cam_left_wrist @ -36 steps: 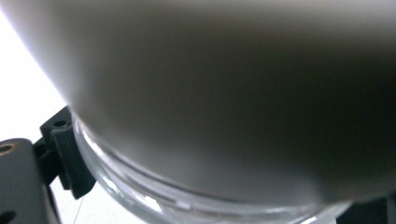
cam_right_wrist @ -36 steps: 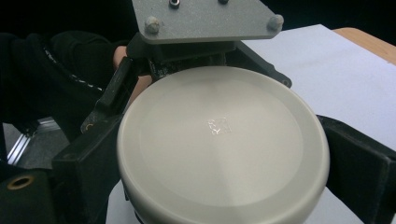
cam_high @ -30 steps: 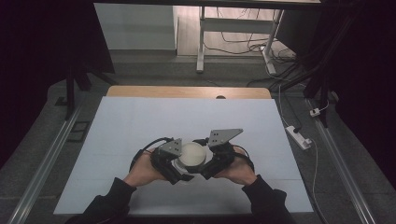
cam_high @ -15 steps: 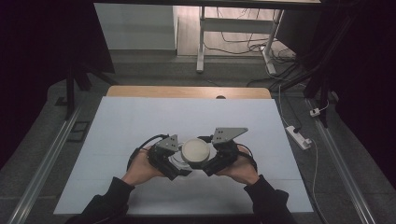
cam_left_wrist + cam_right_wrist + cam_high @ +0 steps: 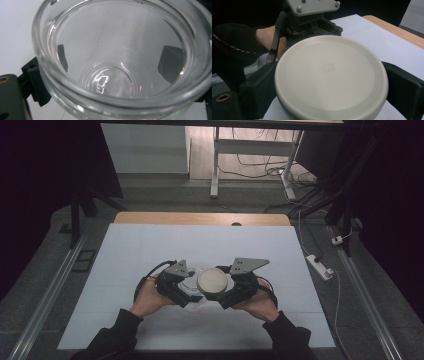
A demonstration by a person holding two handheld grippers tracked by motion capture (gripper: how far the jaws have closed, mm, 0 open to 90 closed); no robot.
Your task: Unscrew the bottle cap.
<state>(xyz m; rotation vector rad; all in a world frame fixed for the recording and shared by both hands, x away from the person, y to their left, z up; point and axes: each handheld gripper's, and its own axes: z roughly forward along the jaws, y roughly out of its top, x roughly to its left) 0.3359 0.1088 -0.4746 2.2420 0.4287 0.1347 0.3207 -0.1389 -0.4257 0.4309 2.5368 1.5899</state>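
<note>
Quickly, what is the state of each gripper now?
Left gripper: shut on the glass jar, one jaw on each side.
Right gripper: shut on the round lid.

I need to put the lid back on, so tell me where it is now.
The lid is clamped between the right gripper's jaws, low in the middle of the high view, just right of the glass jar held by the left gripper.

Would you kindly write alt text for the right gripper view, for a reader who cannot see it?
A round cream lid sits clamped between the right hand-held gripper's two black jaws, over a white table. Behind it, a hand holds the left hand-held gripper.
</note>
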